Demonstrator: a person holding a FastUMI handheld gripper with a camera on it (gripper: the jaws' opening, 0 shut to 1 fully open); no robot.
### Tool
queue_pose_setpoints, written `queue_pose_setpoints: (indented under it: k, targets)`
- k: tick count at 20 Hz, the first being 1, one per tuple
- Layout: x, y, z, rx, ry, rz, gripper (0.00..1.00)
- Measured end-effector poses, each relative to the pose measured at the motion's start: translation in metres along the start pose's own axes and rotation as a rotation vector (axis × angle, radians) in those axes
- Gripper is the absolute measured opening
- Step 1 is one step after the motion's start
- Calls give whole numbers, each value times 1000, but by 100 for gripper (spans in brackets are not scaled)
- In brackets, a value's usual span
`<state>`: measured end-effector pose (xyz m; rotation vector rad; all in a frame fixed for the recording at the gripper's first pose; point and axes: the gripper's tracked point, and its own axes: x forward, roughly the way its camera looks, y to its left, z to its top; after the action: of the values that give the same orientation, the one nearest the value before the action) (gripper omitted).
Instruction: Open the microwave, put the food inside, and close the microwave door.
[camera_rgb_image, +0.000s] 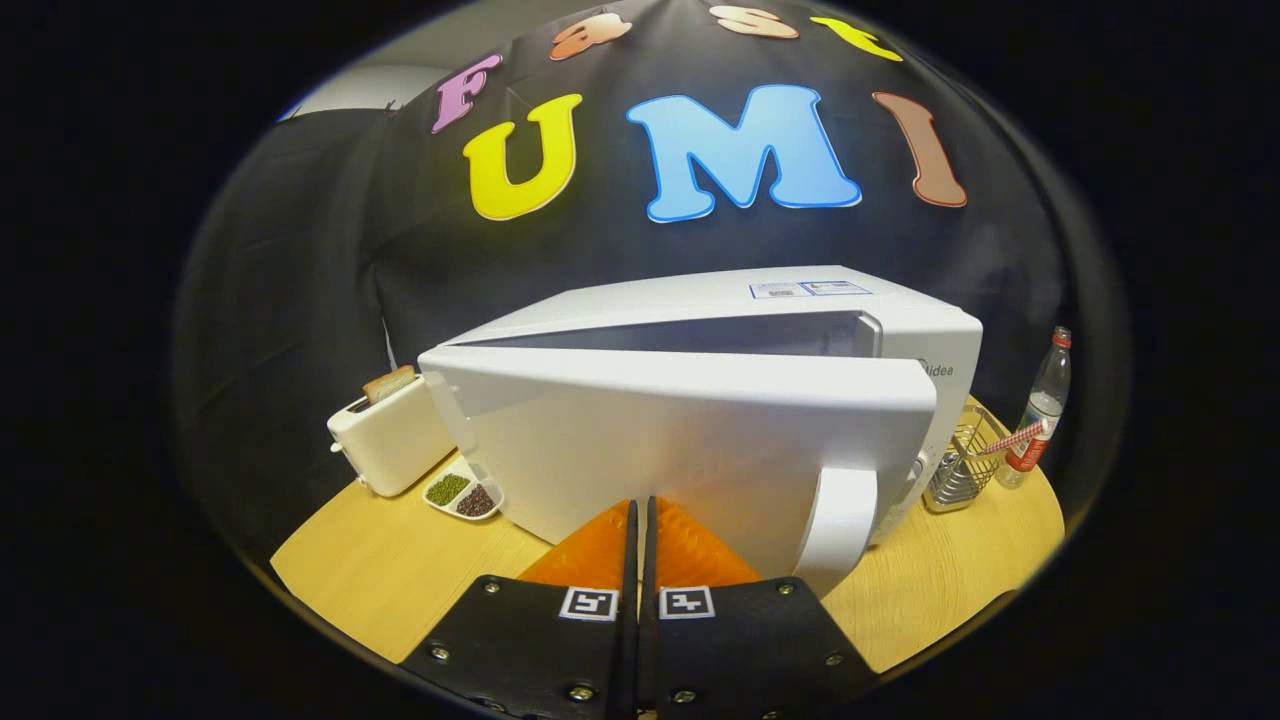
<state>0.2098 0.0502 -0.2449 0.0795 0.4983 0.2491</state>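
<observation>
A white microwave stands on the wooden table right in front of me. Its door hangs partly ajar, hinged at the left, with a thin dark gap between the door's top and the body. The door's white handle sits at its right end, just right of my fingers. My gripper is shut, its two fingers pressed together with nothing between them, and their tips are up against the lower face of the door. The inside of the microwave is hidden by the door.
A white toaster with a slice of bread stands left of the microwave. In front of it lies a small divided dish of beans. Right of the microwave are a wire basket and a plastic bottle.
</observation>
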Motion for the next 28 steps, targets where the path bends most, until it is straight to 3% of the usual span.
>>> queue_pose_setpoints:
  k: [13,28]
  targets:
    - [32,-25,20,36,-33,-39,1]
    - [34,-24,32,-102,-77,-143,1]
